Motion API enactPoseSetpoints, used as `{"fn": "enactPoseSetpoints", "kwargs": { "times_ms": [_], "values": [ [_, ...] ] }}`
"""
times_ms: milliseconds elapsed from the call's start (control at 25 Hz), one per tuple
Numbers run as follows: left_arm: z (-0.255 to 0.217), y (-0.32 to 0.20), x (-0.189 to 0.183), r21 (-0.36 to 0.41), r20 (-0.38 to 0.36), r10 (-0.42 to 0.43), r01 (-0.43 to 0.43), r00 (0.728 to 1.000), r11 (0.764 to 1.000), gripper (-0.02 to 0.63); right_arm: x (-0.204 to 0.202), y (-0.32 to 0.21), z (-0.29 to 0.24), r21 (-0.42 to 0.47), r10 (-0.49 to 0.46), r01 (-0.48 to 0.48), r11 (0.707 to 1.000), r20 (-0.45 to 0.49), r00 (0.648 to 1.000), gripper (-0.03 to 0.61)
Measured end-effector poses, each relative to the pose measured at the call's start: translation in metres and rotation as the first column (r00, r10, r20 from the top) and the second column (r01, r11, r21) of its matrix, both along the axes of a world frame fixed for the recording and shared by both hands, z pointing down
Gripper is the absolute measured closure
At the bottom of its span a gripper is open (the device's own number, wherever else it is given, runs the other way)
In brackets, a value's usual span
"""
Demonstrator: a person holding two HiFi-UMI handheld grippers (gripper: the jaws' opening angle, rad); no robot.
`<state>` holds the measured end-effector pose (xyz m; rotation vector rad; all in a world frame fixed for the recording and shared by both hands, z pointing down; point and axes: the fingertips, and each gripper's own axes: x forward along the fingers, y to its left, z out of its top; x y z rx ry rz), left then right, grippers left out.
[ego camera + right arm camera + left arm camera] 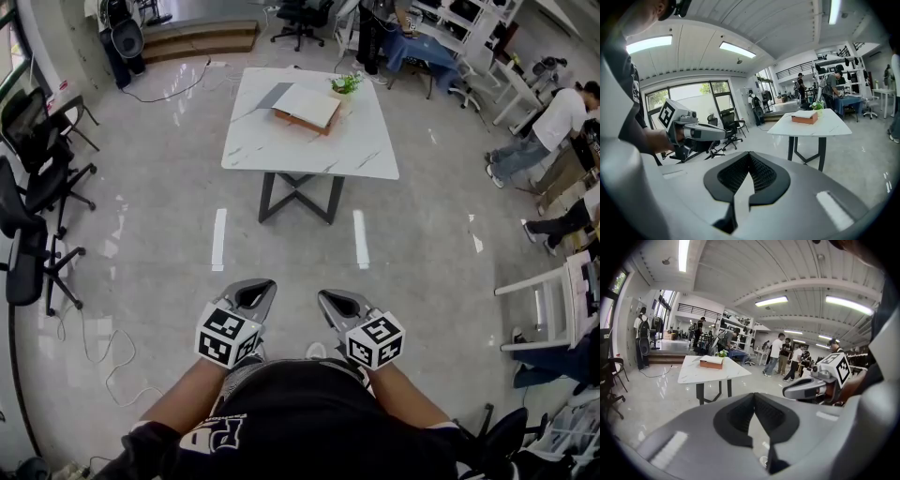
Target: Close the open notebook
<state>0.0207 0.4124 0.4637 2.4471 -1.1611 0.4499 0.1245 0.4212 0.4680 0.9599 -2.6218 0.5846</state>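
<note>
1. Writing: the only print in sight is white lettering on the person's black shirt [220, 433], cut off at the lower edge of the head view and not readable in full. Each gripper's marker cube carries black-and-white square codes and no text. No label can be made out on the notebook.
2. Count: one white marble-pattern table [281, 150], one notebook [306, 105], one small potted plant [345, 84], two grippers, two white floor strips [218, 239] before the table, and at least three black office chairs [37, 183] along the left side of the room.
3. Notebook: lies on the table toward its far right corner, white face up, with an orange-brown edge toward the camera. The plant stands just beside it, on the side nearer that corner.
4. Left gripper [255, 291]: held low in front of the person, well apart from the table. Its own view shows the jaw tips together with nothing between them.
5. Right gripper [336, 302]: held level with the left one, near it but not touching. Jaw tips likewise closed and empty.
6. Neither gripper touches the notebook.
</note>
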Motion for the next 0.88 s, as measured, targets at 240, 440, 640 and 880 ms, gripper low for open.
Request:
{"fn": "enactPoseSetpoints", "kwargs": {
  "times_ms": [240,440,640,880],
  "values": [
    [-0.001,-0.002,-0.012,0.004,-0.007,0.006,-0.006,1.0,1.0,0.555,-0.013,0.0,0.0,0.003,-0.005,0.005,1.0,-0.015,1.0,0.578],
    [-0.002,-0.005,-0.023,0.018,-0.02,0.011,-0.011,1.0,1.0,0.555,-0.026,0.0,0.004,0.004,-0.009,0.009,1.0,-0.033,0.999,0.578],
    [-0.001,-0.006,-0.044,0.028,-0.03,0.021,-0.02,0.999,0.999,0.555,-0.048,-0.003,0.003,0.014,-0.005,0.006,1.0,-0.04,0.999,0.578],
    [0.0,-0.008,-0.077,0.03,-0.026,0.031,-0.03,0.999,0.999,0.555,-0.08,-0.004,0.002,0.025,0.009,-0.008,1.0,-0.043,0.999,0.578]
  ]
}}
